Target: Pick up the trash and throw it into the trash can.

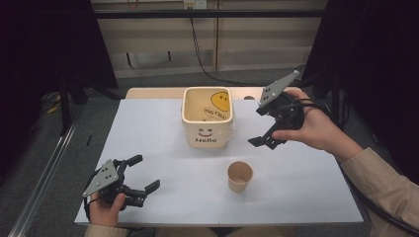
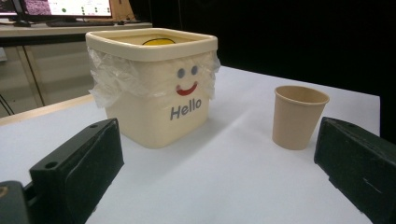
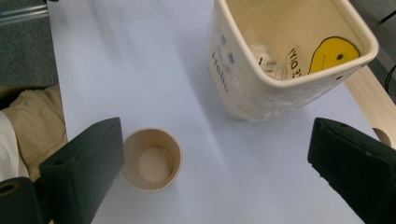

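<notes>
Closest to me, my left hand-held gripper (image 1: 143,173) sits low over the near left corner of the white worktop (image 1: 163,197), its jaws spread wide with nothing between them; in the left gripper view I look out between the two black jaws at open surface. A little farther in, right of centre, I see a tan paper cup (image 1: 240,176) standing upright on the worktop, well apart from both grippers; from the right gripper view I look straight down into it (image 3: 151,160) and it is empty, only its pale bottom showing. Beyond the cup, near the far middle of the worktop, stands a cream square bin (image 1: 207,117) with a smiling face and the word "Hello" on its near side. It is lined with a thin clear plastic bag (image 2: 109,79), whose crumpled edge is folded out under the rim. Inside the bin I can make out the liner, a yellow smiley (image 3: 334,54) on the inner wall and some dark lettering; I cannot tell whether anything loose lies at the bottom. To the right of the bin, held up above the worktop, my right hand-held gripper (image 1: 267,136) tilts downward, jaws also wide apart and gripping nothing, with bin and cup both seen between them in its own view
</notes>
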Demonstrator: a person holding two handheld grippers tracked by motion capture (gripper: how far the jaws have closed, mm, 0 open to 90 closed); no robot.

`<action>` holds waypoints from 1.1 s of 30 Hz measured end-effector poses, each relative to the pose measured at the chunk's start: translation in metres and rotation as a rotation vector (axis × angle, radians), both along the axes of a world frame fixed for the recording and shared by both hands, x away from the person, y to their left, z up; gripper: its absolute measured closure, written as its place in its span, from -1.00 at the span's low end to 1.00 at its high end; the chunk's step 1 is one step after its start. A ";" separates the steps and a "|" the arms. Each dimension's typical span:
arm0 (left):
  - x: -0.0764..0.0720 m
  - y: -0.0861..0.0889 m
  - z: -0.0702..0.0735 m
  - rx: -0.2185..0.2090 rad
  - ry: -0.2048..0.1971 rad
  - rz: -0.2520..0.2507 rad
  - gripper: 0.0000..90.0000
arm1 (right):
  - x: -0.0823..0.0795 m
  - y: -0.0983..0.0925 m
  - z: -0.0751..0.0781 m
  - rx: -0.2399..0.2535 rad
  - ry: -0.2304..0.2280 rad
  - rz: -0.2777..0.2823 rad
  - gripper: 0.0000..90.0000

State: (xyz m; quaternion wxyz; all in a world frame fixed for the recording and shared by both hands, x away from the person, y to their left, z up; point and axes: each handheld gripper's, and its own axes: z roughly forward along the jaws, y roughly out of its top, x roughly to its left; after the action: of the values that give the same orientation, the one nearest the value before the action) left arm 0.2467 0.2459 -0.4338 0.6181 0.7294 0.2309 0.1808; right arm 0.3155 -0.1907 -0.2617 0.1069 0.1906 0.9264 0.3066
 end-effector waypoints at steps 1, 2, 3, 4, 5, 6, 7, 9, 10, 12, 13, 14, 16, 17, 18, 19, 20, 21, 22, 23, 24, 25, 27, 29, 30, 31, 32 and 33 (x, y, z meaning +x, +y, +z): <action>0.000 0.001 0.000 0.011 -0.003 -0.002 -0.97 | 0.000 0.001 -0.001 -0.007 0.006 0.004 -0.92; 0.000 0.000 0.000 0.009 -0.002 -0.002 -0.97 | 0.000 0.002 -0.004 -0.024 0.018 0.010 -0.91; 0.000 0.000 0.000 0.002 0.000 -0.002 -0.97 | 0.000 0.003 -0.006 -0.032 0.024 0.010 -0.91; 0.000 0.000 0.000 -0.003 -0.002 -0.006 -0.97 | 0.000 0.004 -0.007 -0.041 0.032 0.010 -0.91; 0.000 0.000 0.000 -0.003 -0.002 -0.005 -0.97 | 0.000 0.005 -0.010 -0.055 0.039 0.012 -0.91; 0.000 0.000 0.000 -0.002 -0.002 -0.006 -0.97 | 0.000 0.007 -0.013 -0.065 0.047 0.012 -0.91; 0.000 0.000 0.000 -0.002 -0.001 -0.007 -0.97 | 0.001 0.009 -0.019 -0.088 0.064 0.019 -0.90; -0.001 0.000 0.000 0.007 0.004 -0.003 -0.97 | 0.001 0.010 -0.021 -0.095 0.065 0.025 -0.90; -0.001 -0.001 0.000 0.004 0.006 -0.006 -0.97 | 0.001 0.011 -0.025 -0.113 0.077 0.028 -0.90; -0.001 -0.001 0.000 0.008 0.005 -0.009 -0.97 | 0.002 0.014 -0.029 -0.136 0.093 0.028 -0.90; -0.001 -0.001 0.000 0.009 0.005 -0.010 -0.97 | 0.002 0.015 -0.031 -0.154 0.104 0.030 -0.90; -0.001 -0.001 0.000 0.016 0.003 -0.010 -0.97 | 0.002 0.017 -0.034 -0.160 0.104 0.033 -0.90; -0.001 -0.001 0.000 0.019 0.000 -0.009 -0.97 | 0.002 0.019 -0.038 -0.174 0.109 0.046 -0.90; -0.002 -0.002 0.000 0.010 0.005 -0.008 -0.97 | 0.002 0.020 -0.039 -0.180 0.112 0.047 -0.90; -0.002 -0.002 0.000 0.005 0.007 -0.008 -0.97 | 0.001 0.022 -0.041 -0.193 0.130 0.038 -0.90; -0.002 -0.001 0.000 0.010 0.005 -0.006 -0.97 | 0.001 0.023 -0.043 -0.204 0.131 0.048 -0.89; -0.002 -0.001 0.000 0.011 0.004 -0.007 -0.97 | 0.001 0.024 -0.046 -0.211 0.129 0.056 -0.90; -0.002 -0.001 0.000 0.011 0.005 -0.008 -0.97 | 0.001 0.024 -0.047 -0.218 0.131 0.057 -0.90; -0.002 -0.001 0.000 0.011 0.005 -0.009 -0.97 | 0.001 0.026 -0.049 -0.231 0.138 0.045 -0.90; -0.002 -0.001 0.000 0.010 0.006 -0.009 -0.97 | 0.001 0.027 -0.051 -0.232 0.138 0.050 -0.90; -0.002 -0.002 0.000 0.010 0.007 -0.012 -0.97 | 0.002 0.027 -0.054 -0.240 0.131 0.068 -0.89; -0.002 -0.002 0.000 0.004 0.009 -0.011 -0.97 | 0.001 0.029 -0.055 -0.247 0.151 0.056 -0.89; -0.002 -0.002 0.000 0.005 0.009 -0.011 -0.97 | 0.001 0.030 -0.059 -0.258 0.149 0.073 -0.89; -0.002 -0.002 0.000 0.010 0.006 -0.011 -0.97 | 0.001 0.032 -0.063 -0.269 0.159 0.076 -0.89; -0.002 -0.001 0.000 0.010 0.006 -0.008 -0.97 | 0.000 0.034 -0.064 -0.278 0.171 0.070 -0.88; -0.002 -0.001 0.000 0.010 0.005 -0.008 -0.97 | 0.001 0.035 -0.067 -0.285 0.164 0.080 -0.88; -0.002 -0.001 0.000 0.013 0.004 -0.009 -0.97 | 0.001 0.035 -0.069 -0.292 0.164 0.089 -0.89; -0.002 -0.001 0.000 0.013 0.004 -0.008 -0.97 | 0.000 0.037 -0.071 -0.300 0.180 0.082 -0.88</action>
State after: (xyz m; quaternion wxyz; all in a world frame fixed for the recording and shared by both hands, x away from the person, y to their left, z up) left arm 0.2448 0.2446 -0.4334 0.6136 0.7347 0.2280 0.1780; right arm 0.3159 -0.1540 -0.3323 0.0383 0.1615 0.9745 0.1508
